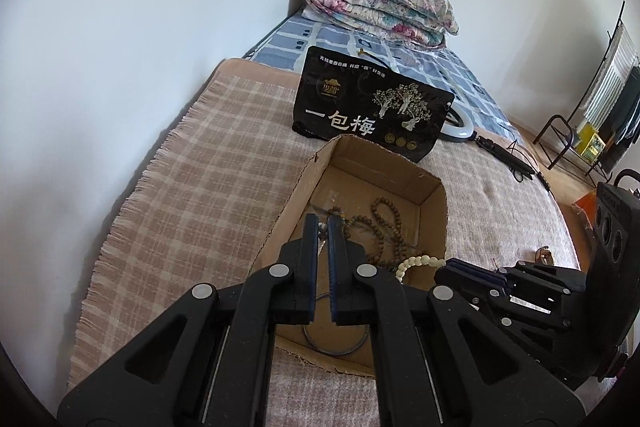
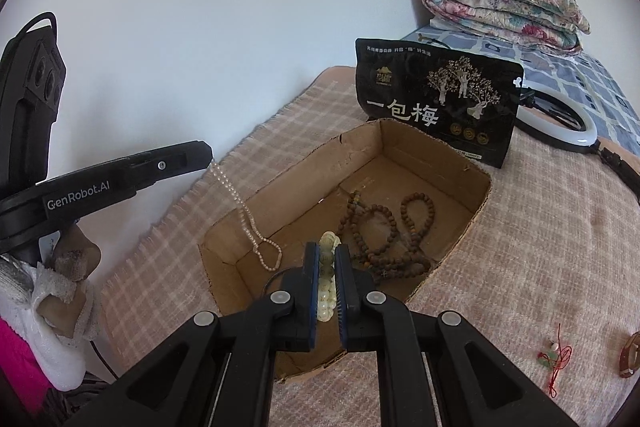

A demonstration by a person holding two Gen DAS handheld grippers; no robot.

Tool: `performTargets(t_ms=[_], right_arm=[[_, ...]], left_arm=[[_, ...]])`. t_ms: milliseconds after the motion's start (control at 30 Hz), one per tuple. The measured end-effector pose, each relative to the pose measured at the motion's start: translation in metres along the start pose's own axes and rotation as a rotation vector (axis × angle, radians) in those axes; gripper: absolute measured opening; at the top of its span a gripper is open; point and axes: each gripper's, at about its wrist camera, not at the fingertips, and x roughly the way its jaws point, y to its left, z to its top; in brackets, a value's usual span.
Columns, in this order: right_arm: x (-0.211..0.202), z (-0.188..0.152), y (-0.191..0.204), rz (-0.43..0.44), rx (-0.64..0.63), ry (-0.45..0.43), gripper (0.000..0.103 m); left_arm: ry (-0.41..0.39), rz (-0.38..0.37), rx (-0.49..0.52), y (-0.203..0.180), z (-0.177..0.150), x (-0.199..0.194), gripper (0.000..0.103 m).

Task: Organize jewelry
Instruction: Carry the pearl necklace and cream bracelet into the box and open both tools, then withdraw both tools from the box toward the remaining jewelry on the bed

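Left gripper [image 1: 323, 225] clenched on pearl necklace [image 2: 244, 215]; right gripper [image 2: 327, 253] grasping pale bracelet [image 2: 325, 291]. Risk: necklace tail snags near-left wall of cardboard box [image 2: 436, 157], drapes outside.

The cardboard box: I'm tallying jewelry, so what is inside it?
Inside the open brown cardboard box lie dark wooden bead strands and a thin dark ring; the claws cover its near floor.

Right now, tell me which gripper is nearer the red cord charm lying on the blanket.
Right. The right gripper, shut on a pale bead bracelet over the box, is on the red cord charm's side. The left gripper hangs a pearl strand beyond the box's far side.
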Motion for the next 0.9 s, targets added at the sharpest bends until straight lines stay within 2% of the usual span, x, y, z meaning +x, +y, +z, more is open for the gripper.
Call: performTargets(t_ms=[100,167,233,267,300,467,567,733,800,900], right_arm=[[0.004,-0.001,0.001,-0.005,-0.003,0.010,0.011],[0.006,-0.001,0.000,-0.001,0.000,0.017,0.034],[0.007,-0.002,0.001,-0.015,-0.003,0.023,0.035],[0.008,-0.002,0.002,-0.021,-0.007,0.026,0.040],[0.008,-0.003,0.003,-0.030,-0.010,0.025,0.047],[0.003,-0.005,0.002,-0.052,-0.015,0.025,0.056],[0.000,-0.008,-0.001,-0.073,-0.009,0.021,0.065],[-0.008,-0.011,-0.008,-0.097,0.006,0.018,0.076],[-0.011,-0.013,-0.010,-0.109,0.013,0.018,0.091],[-0.018,-0.015,-0.013,-0.121,0.017,0.015,0.092]], left_arm=[[0.007,0.003,-0.006,0.002,0.000,0.002,0.002],[0.018,0.001,-0.006,0.002,0.000,0.003,0.002],[0.022,0.005,-0.005,0.001,-0.001,0.004,0.016],[0.019,0.005,-0.004,0.001,0.000,0.003,0.035],[0.010,0.009,-0.005,0.000,-0.001,0.002,0.045],[-0.006,0.012,-0.006,-0.001,0.001,-0.002,0.046],[-0.005,0.012,-0.006,-0.001,0.001,-0.001,0.046],[-0.005,0.019,0.011,-0.007,0.000,-0.002,0.046],[-0.004,0.019,0.015,-0.011,-0.001,-0.002,0.046],[-0.004,0.016,0.015,-0.016,-0.002,-0.002,0.049]])
